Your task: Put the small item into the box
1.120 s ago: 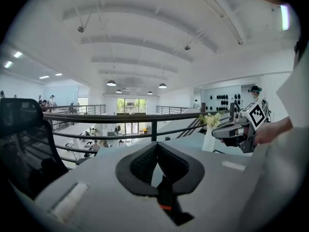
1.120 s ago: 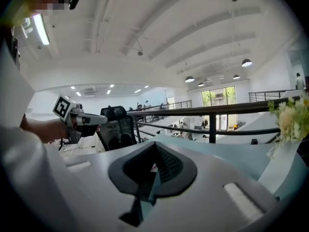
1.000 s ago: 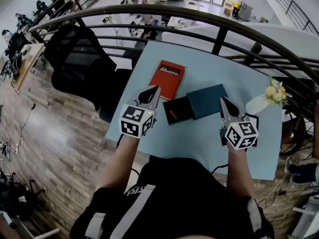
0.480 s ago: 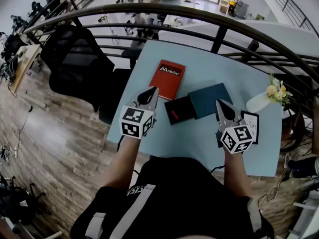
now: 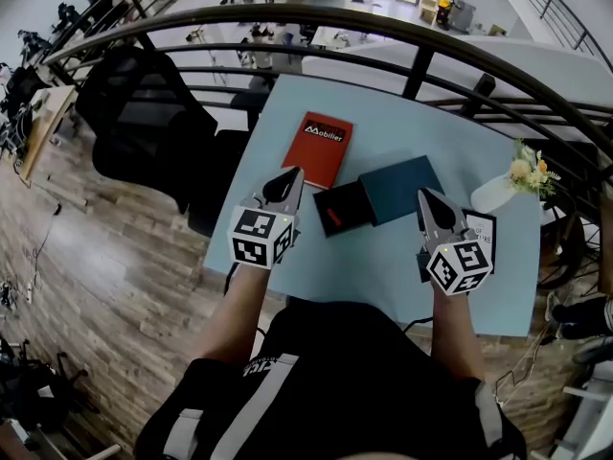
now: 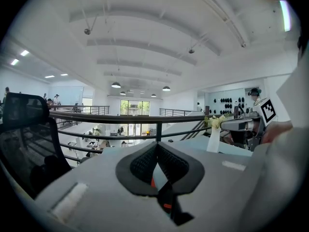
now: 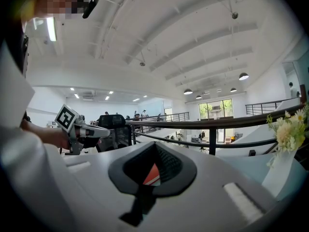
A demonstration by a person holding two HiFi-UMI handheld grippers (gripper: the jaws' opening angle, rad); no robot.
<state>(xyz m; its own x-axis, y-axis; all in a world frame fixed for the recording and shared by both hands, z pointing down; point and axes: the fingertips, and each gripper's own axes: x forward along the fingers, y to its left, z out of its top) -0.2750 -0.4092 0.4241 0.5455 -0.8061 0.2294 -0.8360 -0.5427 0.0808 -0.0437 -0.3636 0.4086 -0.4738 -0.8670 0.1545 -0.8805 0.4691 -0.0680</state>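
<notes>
Two grippers: left gripper (image 5: 286, 178) and right gripper (image 5: 425, 199), jaws together, nothing held.
Three boxes: red box (image 5: 318, 148); black box (image 5: 345, 209) touching teal box (image 5: 400, 188), between the grippers.
Open room: bare desk (image 5: 369, 257) along near edge; one vase (image 5: 490, 197) by right edge.

A pale blue table (image 5: 402, 257) carried a red box (image 5: 318, 149) (white lettering on top) and a black box (image 5: 345, 210) touching a dark teal box (image 5: 400, 189). A white vase (image 5: 490, 195) and a printed card (image 5: 482, 233) sat near its right edge.

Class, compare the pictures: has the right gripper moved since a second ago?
Yes, slightly left: the right gripper now uncovers more of the framed card beside it.
</notes>
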